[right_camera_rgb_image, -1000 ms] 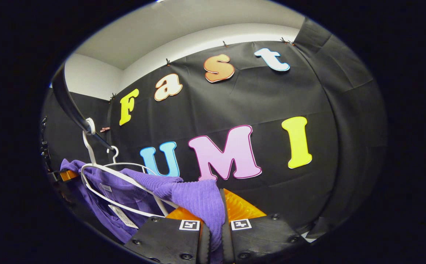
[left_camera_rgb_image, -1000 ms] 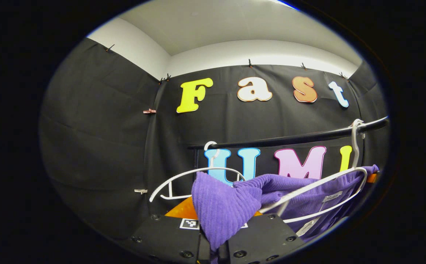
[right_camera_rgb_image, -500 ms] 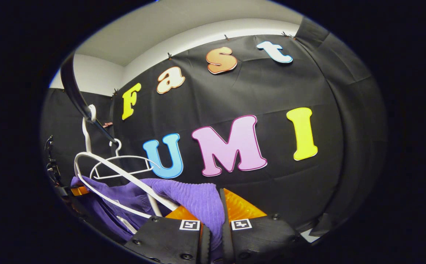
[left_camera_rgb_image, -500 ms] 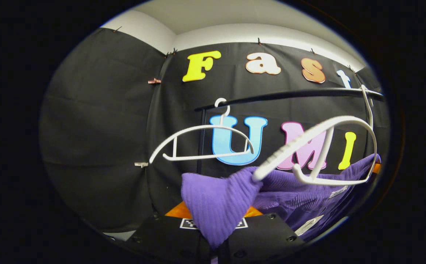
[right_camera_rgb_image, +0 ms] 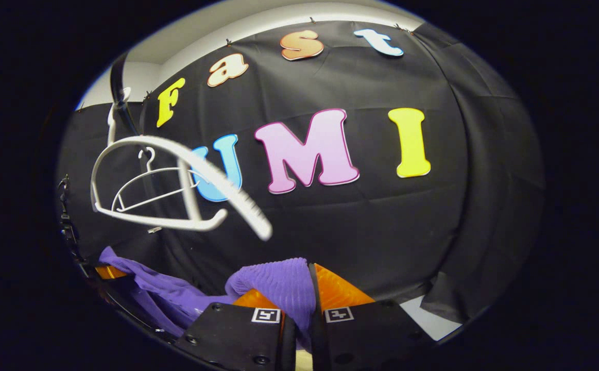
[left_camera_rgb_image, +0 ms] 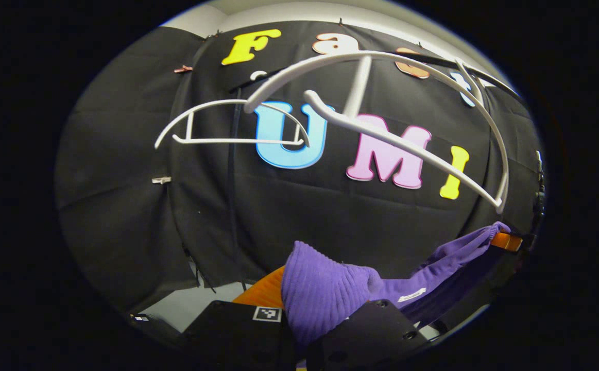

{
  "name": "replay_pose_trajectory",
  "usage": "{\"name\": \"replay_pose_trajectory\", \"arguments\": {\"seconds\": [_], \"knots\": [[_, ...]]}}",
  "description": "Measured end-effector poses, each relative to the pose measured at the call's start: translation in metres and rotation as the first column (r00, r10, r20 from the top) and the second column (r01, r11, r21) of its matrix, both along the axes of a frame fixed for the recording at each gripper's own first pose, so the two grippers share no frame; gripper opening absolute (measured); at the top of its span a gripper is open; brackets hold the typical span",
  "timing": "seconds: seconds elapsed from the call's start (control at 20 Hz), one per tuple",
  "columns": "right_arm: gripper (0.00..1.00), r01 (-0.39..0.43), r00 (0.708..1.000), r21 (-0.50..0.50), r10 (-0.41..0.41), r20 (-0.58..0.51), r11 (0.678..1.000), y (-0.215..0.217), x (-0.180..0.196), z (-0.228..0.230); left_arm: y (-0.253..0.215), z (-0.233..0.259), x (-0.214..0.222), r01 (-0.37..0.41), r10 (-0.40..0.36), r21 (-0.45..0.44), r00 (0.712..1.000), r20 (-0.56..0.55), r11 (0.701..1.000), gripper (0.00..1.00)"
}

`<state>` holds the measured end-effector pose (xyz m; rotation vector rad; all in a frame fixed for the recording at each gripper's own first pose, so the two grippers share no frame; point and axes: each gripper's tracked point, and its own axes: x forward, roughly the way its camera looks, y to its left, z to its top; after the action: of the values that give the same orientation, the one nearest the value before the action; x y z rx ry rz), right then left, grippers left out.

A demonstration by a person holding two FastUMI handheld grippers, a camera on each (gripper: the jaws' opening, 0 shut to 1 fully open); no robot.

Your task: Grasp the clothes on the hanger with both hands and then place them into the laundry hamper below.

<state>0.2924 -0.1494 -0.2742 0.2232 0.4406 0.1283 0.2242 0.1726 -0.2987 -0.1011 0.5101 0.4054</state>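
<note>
Ribbed purple knit garment (left_camera_rgb_image: 325,301), soft matt cloth with a sewn white label, smooth glossy white plastic hanger (left_camera_rgb_image: 381,139), second thin white hanger (left_camera_rgb_image: 227,123) farther off, matt black wrinkled cloth wall (right_camera_rgb_image: 381,232)

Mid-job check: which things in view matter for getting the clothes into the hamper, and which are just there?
In the job:
purple garment, pinched by left gripper and right gripper
near white hanger, now bare

Just there:
far white hanger
black rail
</note>
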Motion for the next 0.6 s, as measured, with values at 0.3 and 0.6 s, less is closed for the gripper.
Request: {"name": "replay_pose_trajectory", "arguments": {"seconds": [0.3,0.6], "knots": [[0.17,-0.233,0.969,0.021,0.234,-0.079,0.972,0.091,-0.046,-0.016,-0.059,-0.008,0.004,0.145,-0.147,-0.046,0.989,-0.023,0.988,0.1],[0.17,-0.373,0.906,0.035,0.372,-0.204,0.927,0.14,-0.093,-0.045,-0.096,-0.032,-0.02,0.214,-0.227,-0.129,0.97,-0.093,0.968,0.1]]}}
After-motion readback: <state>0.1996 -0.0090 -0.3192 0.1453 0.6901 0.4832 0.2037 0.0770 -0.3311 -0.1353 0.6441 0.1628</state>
